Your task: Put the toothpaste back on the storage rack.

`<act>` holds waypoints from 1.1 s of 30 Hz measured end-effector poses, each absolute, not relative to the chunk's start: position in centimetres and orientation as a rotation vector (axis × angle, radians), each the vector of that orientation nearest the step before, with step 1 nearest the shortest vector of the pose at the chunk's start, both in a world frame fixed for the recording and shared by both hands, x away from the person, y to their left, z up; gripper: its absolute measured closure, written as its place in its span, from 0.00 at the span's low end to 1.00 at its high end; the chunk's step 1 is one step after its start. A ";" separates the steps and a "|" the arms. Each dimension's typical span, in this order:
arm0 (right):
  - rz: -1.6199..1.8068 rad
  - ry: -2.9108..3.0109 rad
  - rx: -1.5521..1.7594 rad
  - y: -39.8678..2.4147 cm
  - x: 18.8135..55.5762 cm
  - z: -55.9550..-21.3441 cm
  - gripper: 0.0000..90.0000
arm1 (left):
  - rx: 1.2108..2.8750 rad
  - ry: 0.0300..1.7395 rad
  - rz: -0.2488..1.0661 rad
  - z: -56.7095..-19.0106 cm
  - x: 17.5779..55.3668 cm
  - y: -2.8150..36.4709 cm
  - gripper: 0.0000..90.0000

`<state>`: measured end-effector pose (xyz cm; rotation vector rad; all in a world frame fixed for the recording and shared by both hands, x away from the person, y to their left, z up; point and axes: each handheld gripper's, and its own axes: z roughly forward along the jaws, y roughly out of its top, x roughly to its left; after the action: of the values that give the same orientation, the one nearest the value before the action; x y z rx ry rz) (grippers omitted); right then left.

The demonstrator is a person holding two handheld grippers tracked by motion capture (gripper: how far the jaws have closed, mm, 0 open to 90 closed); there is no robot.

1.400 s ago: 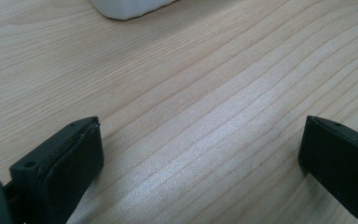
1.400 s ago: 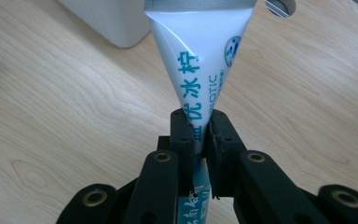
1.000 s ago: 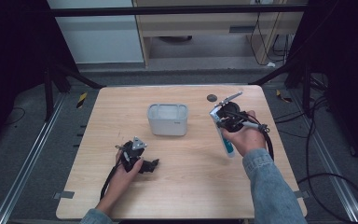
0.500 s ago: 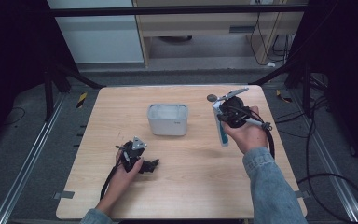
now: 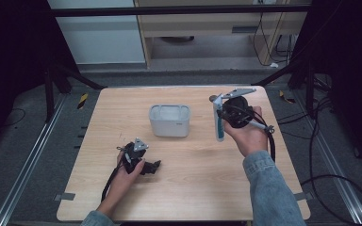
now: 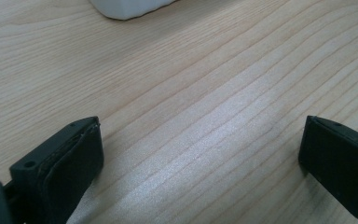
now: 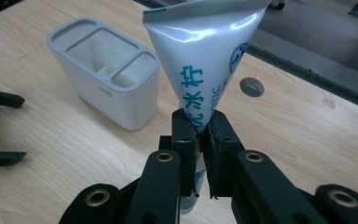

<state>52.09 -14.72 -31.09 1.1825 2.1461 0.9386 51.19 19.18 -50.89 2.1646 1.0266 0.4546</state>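
A white and blue toothpaste tube (image 5: 219,121) (image 7: 205,51) hangs above the table's right half, crimped end away from the hand. My right gripper (image 5: 225,115) (image 7: 199,135) is shut on its lower part, just right of a grey-white holder (image 5: 169,120) (image 7: 107,79) with several open compartments. The holder stands mid-table and looks empty. My left gripper (image 5: 153,165) (image 6: 200,158) rests open on the wooden table (image 5: 193,188) at the front left, nothing between its jaws. Its tips (image 7: 2,99) also appear at the left edge of the right gripper view.
A small dark round disc (image 5: 213,98) (image 7: 251,86) lies near the table's far edge behind the tube. The holder's base (image 6: 126,7) is well ahead of the left jaws. Black frame bars, cables and a cabinet surround the table.
My right gripper has carried the tube a little farther from the person and leftward toward the holder, and the tube has swung from tilted to nearly upright. The left gripper has stayed put.
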 end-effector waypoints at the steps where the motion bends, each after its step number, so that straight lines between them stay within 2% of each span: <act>1: 0.939 2.146 1.182 -14.7 52.1 -31.1 0.93 | 2.165 1.027 0.455 -50.9 51.2 19.2 0.00; 21: 1.106 2.077 1.136 -11.8 51.4 -30.4 0.92 | 2.165 1.026 0.454 -50.9 51.2 19.2 0.00; 33: 1.189 2.073 1.086 -9.1 52.5 -29.1 0.92 | 2.164 1.029 0.453 -50.9 51.1 19.2 0.00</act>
<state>52.54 -9.05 -29.08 1.0863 2.0734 1.1895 51.11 19.21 -50.89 2.1641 1.0292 0.4533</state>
